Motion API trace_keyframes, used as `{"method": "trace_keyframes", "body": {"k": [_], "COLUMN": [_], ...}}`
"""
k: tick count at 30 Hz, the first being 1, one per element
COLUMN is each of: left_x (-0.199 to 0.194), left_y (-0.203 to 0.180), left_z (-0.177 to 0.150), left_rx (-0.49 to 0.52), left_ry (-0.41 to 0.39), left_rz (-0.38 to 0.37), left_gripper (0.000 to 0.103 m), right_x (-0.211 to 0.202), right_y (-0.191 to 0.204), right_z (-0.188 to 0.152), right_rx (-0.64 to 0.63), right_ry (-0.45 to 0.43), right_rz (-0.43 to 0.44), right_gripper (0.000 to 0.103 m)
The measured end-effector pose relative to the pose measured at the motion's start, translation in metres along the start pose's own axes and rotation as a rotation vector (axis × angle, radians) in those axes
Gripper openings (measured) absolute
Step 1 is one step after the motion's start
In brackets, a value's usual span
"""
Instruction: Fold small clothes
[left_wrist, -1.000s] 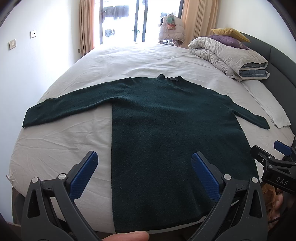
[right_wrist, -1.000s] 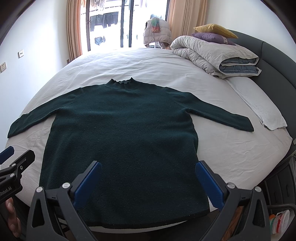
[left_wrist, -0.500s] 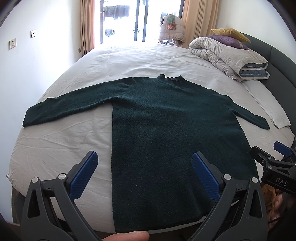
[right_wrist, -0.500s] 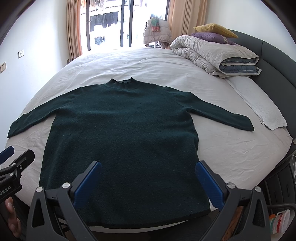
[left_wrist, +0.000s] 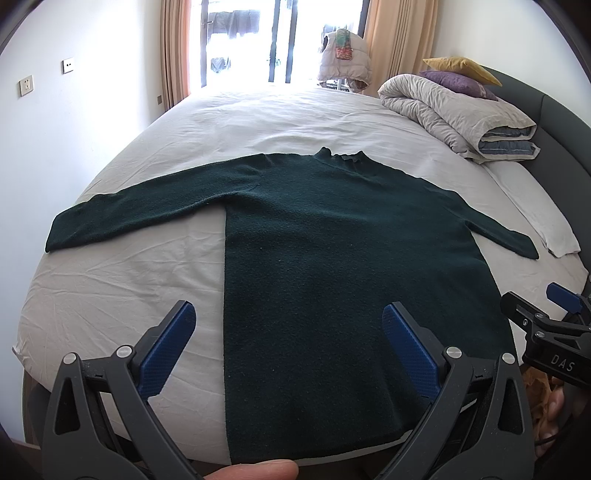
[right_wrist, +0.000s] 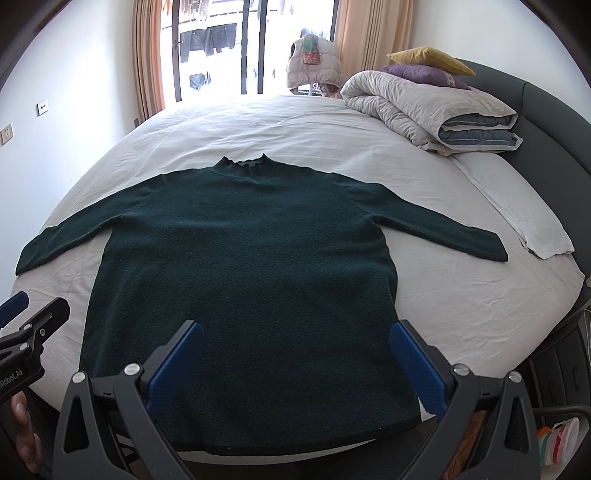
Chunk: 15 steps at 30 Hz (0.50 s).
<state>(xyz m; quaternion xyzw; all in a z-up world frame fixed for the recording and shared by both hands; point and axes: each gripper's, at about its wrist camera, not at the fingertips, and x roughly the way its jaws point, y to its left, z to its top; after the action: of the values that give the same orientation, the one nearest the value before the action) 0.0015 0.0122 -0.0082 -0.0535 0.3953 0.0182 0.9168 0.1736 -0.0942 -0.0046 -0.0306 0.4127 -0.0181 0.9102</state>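
A dark green long-sleeved sweater (left_wrist: 332, 258) (right_wrist: 251, 266) lies flat on the white bed sheet (left_wrist: 129, 277), collar away from me, both sleeves spread out sideways, hem at the near edge of the bed. My left gripper (left_wrist: 288, 328) hovers open above the hem's left half, its blue pads wide apart and holding nothing. My right gripper (right_wrist: 295, 347) hovers open over the hem's right half, also holding nothing. Each gripper shows at the edge of the other's view: the right gripper (left_wrist: 554, 314) and the left gripper (right_wrist: 26, 317).
A rolled grey duvet (right_wrist: 428, 110) with purple and yellow pillows (right_wrist: 424, 70) sits at the far right against the dark headboard (right_wrist: 546, 122). A folded white cloth (right_wrist: 524, 210) lies near the right sleeve. Beyond the bed are a window and a hanging jacket (right_wrist: 314, 62).
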Motion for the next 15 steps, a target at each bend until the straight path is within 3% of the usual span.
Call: {"method": "trace_keyframes", "body": {"k": [15], "left_x": [0.0006], "left_y": [0.0018], "left_z": [-0.0006], "left_rx": [-0.004], "left_ry": [0.001], "left_rz": [-0.002], "left_gripper": [0.103], "right_x": [0.0003], "right_y": [0.0006], "right_z": [0.0002], "right_rx": [-0.006], "right_ry": [0.001], "right_rz": [0.002], "right_gripper": [0.103]}}
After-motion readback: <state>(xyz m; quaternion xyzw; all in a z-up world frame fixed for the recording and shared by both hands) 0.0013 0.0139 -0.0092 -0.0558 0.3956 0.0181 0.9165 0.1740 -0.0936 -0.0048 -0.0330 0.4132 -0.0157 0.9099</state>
